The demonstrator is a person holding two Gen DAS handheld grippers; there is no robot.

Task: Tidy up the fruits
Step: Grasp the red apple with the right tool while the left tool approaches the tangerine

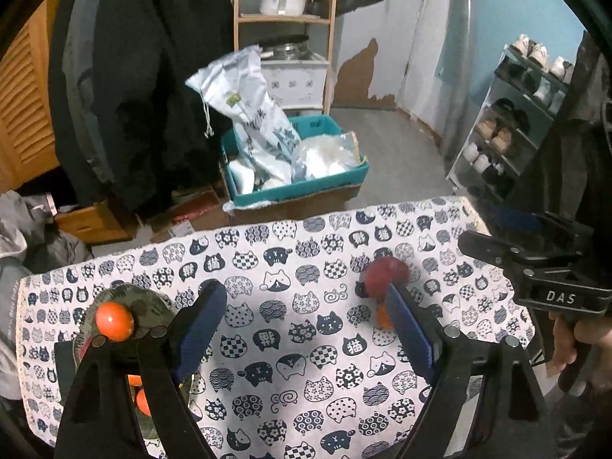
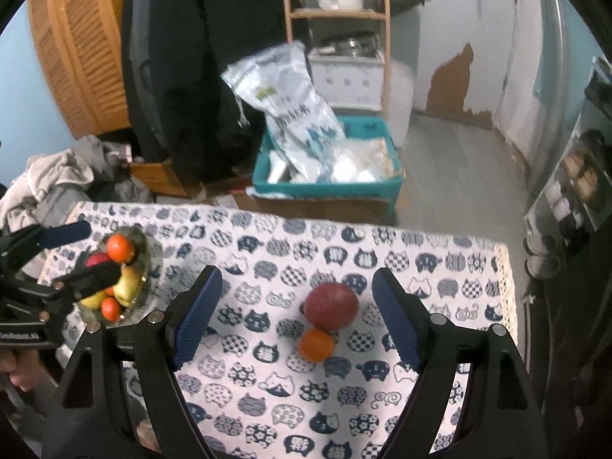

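Note:
On the cat-print tablecloth [image 2: 267,382] a red apple [image 2: 331,306] lies touching a small orange [image 2: 315,344]. My right gripper [image 2: 296,273] hovers over them, open, with both fruits in the gap and its pads clear of them. At the table's left, a glass bowl [image 2: 149,256] holds oranges, a red fruit and yellow apples. My left gripper [image 1: 302,288] is open and empty over bare cloth, between the bowl [image 1: 153,298] and the red apple [image 1: 384,273]. Its right finger partly hides the small orange [image 1: 380,319]. Another orange [image 1: 114,320] tops the bowl.
Beyond the table's far edge, a teal box [image 1: 298,187] of plastic bags stands on the floor. Dark coats [image 1: 134,76] hang at the back left, with a clothes pile [image 2: 57,179] below. A shoe rack [image 1: 508,122] stands at the right, and a wooden shelf [image 1: 283,19] behind.

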